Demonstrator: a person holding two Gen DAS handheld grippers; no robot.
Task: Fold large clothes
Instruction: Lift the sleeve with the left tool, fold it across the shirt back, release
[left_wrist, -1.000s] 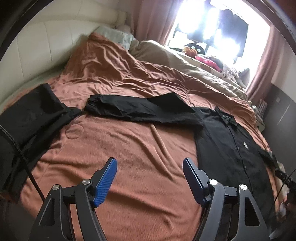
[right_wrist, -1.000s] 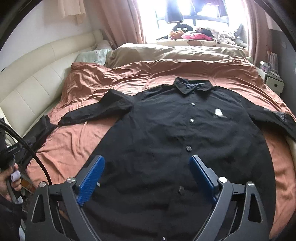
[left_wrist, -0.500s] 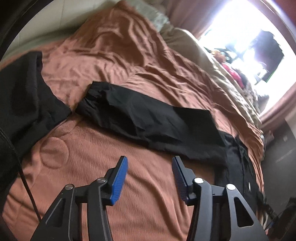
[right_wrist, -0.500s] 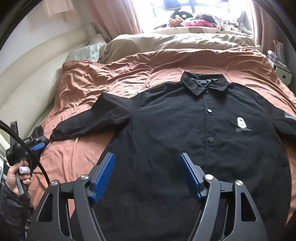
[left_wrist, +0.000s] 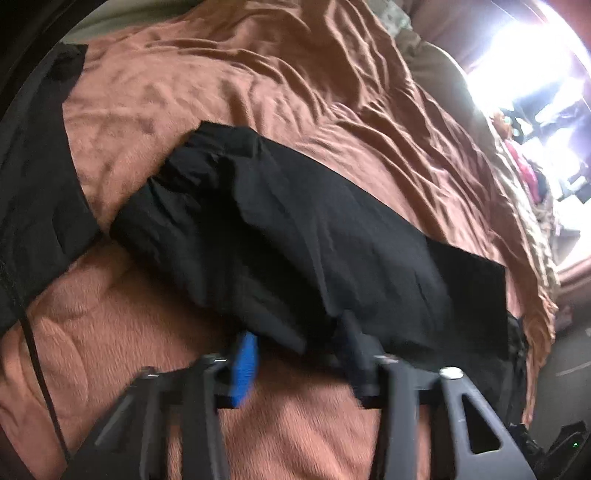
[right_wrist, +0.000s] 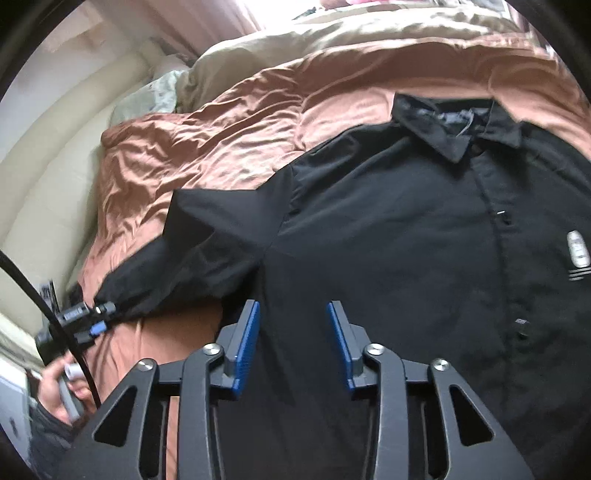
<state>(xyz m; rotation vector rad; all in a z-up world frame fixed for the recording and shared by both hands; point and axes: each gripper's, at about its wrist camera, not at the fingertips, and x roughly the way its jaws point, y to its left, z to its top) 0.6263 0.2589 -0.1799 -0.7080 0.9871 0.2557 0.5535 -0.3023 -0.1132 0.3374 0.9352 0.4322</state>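
A black button-up shirt (right_wrist: 406, 229) lies face up on the rust-brown bedspread (right_wrist: 207, 147), collar (right_wrist: 443, 125) at the far side. Its sleeve (left_wrist: 295, 236) stretches out to the left. My left gripper (left_wrist: 295, 343) is at the sleeve's near edge, jaws still apart, with the fabric edge between the blue pads (left_wrist: 244, 365); the view is blurred. It also shows in the right wrist view (right_wrist: 88, 317) at the sleeve's cuff end. My right gripper (right_wrist: 291, 343) is open and empty, hovering over the shirt's left side near the armpit.
Another black garment (left_wrist: 33, 184) lies at the bed's left edge. A beige duvet (right_wrist: 332, 40) and pillows sit at the far end by the bright window. A cream padded headboard (right_wrist: 48, 173) runs along the left. A black cable (right_wrist: 44, 306) hangs by the hand.
Both grippers moved forward and down toward the shirt and narrowed their jaws. The left one reached the sleeve's edge; the right one came low over the shirt's left side.
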